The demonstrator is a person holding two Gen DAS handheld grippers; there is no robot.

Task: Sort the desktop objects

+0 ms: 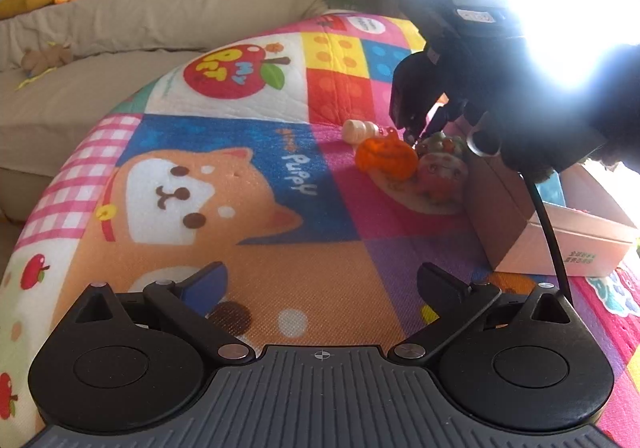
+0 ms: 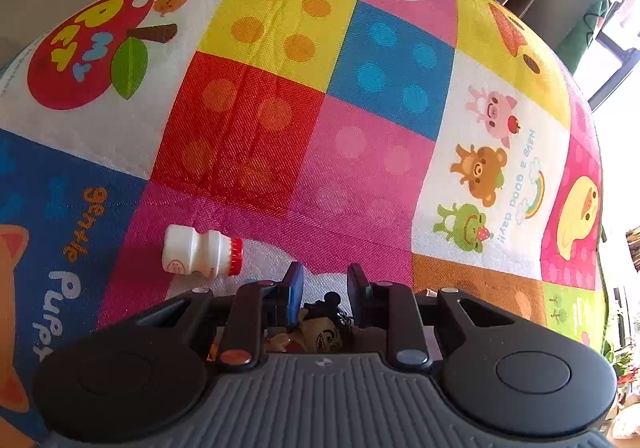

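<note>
My left gripper [image 1: 320, 280] hovers open and empty over the colourful play mat [image 1: 256, 248]. Ahead of it lie an orange pumpkin toy [image 1: 386, 157], a white bottle [image 1: 360, 129], a pinkish round toy [image 1: 442, 171] and a greenish toy [image 1: 440, 141]. My right gripper [image 1: 416, 131] points down into this pile. In the right wrist view its jaws [image 2: 325, 276] stand nearly together. A small dark-haired doll [image 2: 326, 328] fills the narrow gap between them. The white bottle with a red cap [image 2: 200, 252] lies on its side just left of the fingers.
A pink cardboard box [image 1: 520, 219] stands right of the toys, against the pile. A beige sofa [image 1: 120, 59] with plush toys runs behind the mat. Strong window glare washes out the upper right. The right gripper's cable [image 1: 548, 232] hangs over the box.
</note>
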